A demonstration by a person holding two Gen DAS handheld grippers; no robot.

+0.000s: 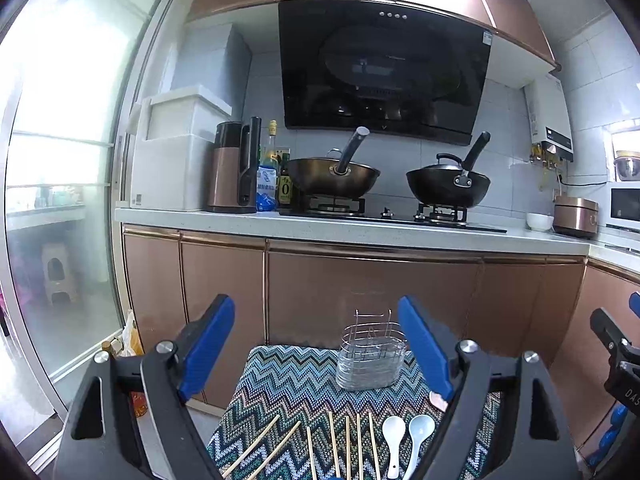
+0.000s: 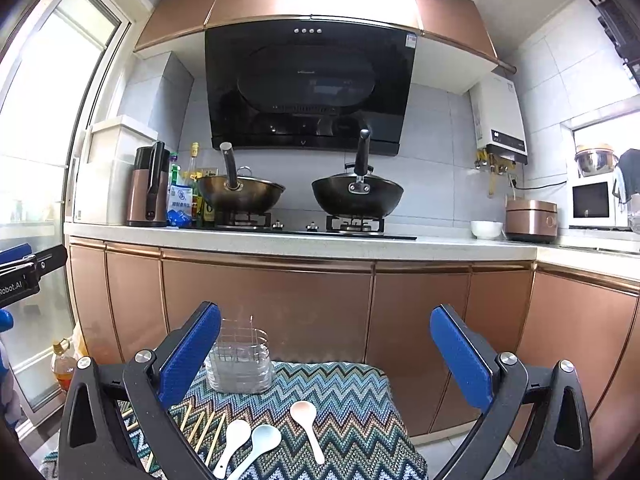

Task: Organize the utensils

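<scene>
On the zigzag cloth [image 2: 344, 396] a wire utensil holder [image 1: 370, 360] stands empty at the far edge, chopsticks [image 1: 332, 446] and three spoons [image 2: 306, 428] lying loose nearer, partly hidden by the left gripper [image 1: 316, 354] and right gripper [image 2: 326, 360], both spread wide, gripping nothing

Wire-frame metal utensil caddy with clear plastic drip base [image 2: 239, 360] – upright at far edge of zigzag-knit cloth, nothing visible inside. Three ceramic soup spoons lie flat nearer camera, bowls pointing toward caddy: white spoon [image 2: 232, 440] just beside pale blue spoon [image 2: 260, 442], pinkish-beige spoon [image 2: 306, 420] a bit apart to their right, handle angled. Light wooden chopsticks [image 1: 352, 446] – loose row left of spoons, mostly parallel, leftmost pair [image 1: 264, 446] splayed diagonally.
</scene>
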